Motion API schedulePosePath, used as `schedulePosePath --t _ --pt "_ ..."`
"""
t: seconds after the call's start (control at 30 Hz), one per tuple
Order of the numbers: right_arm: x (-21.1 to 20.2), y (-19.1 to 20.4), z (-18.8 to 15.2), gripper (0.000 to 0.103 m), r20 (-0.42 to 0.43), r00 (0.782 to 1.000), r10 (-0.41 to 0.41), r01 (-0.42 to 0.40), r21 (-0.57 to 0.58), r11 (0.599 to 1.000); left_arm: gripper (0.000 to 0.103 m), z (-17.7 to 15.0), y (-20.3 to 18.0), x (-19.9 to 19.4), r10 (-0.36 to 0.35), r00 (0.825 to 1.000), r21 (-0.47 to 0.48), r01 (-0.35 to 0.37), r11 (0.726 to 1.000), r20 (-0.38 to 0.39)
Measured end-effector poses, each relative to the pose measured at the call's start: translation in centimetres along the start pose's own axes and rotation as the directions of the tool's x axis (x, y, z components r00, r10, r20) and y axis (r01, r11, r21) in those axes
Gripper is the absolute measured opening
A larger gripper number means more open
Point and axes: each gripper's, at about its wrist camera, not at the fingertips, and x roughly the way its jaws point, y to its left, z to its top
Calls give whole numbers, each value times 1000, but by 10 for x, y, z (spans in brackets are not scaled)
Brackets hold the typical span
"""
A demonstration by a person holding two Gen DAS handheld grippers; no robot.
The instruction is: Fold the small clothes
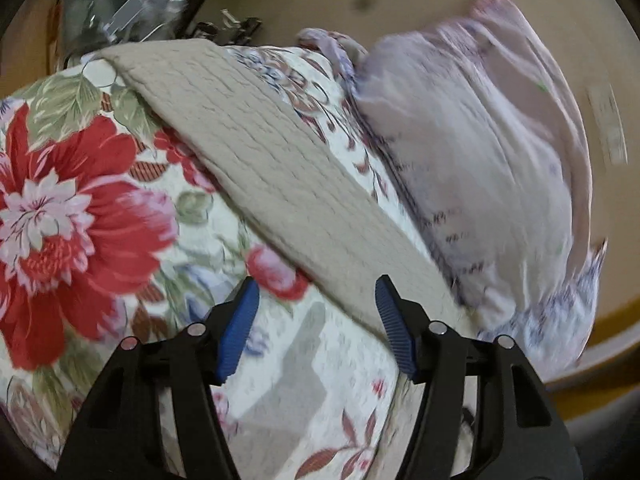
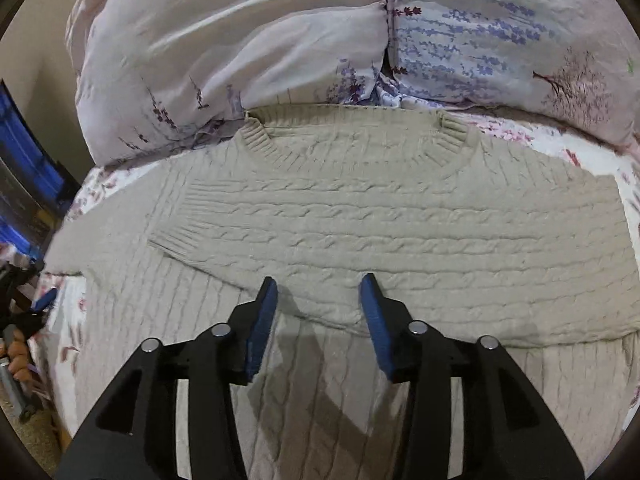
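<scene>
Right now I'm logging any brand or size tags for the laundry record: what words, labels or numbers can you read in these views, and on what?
None can be read.
Beige cable-knit sweater: no tag or label showing.
Lavender-print pillows: printed flowers only, no words.
Red-flowered quilt: pattern only.
Pale rectangular mark on the tan wall: too blurred to tell whether it holds text.

So the sweater (image 2: 360, 216) is lying flat on the quilt (image 1: 120, 200), neckline toward the pillows (image 2: 240, 40), which sit right behind it touching the collar. One sleeve is folded across the chest. My right gripper (image 2: 318, 320) hovers over the sleeve's lower edge, and my left gripper (image 1: 316, 324) is off by the other sleeve, over the quilt.
</scene>
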Motion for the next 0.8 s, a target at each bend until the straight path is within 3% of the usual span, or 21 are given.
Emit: schedulePosePath --t 0.13,0.23,0.27,0.3,0.37,0.43,0.57,0.7,0.8 --pt "-6 -4 0 48 -4 1000 20 -20 22 1000 52 19 11 4 -14 999 -91 17 996 34" --pt "-10 -6 -2 48 -3 1000 30 -29 21 999 29 31 21 9 -6 999 -150 14 989 47" --pt "-13 -8 -3 48 -2 999 38 -38 22 999 14 34 24 12 2 999 -160 4 987 37" --pt "-11 -8 -2 48 -4 999 45 -45 25 999 7 36 27 13 3 1000 -166 2 986 28" --pt "-14 -11 -2 48 -8 998 66 -66 38 997 7 38 21 11 -8 999 -159 13 987 36" --pt "-17 -15 -3 48 -5 997 77 -77 51 996 6 38 0 3 -26 997 -94 33 995 74" --pt "-27 -24 -4 48 18 996 86 -87 68 994 6 34 -47 -1 -131 988 -1 131 991 80" --pt "-38 -34 -5 49 36 995 90 -92 72 993 6 9 -108 10 -213 976 144 206 968 37" --pt "-45 -42 -6 55 55 995 79 -83 78 993 6 -22 -153 28 -264 964 244 264 933 -35"
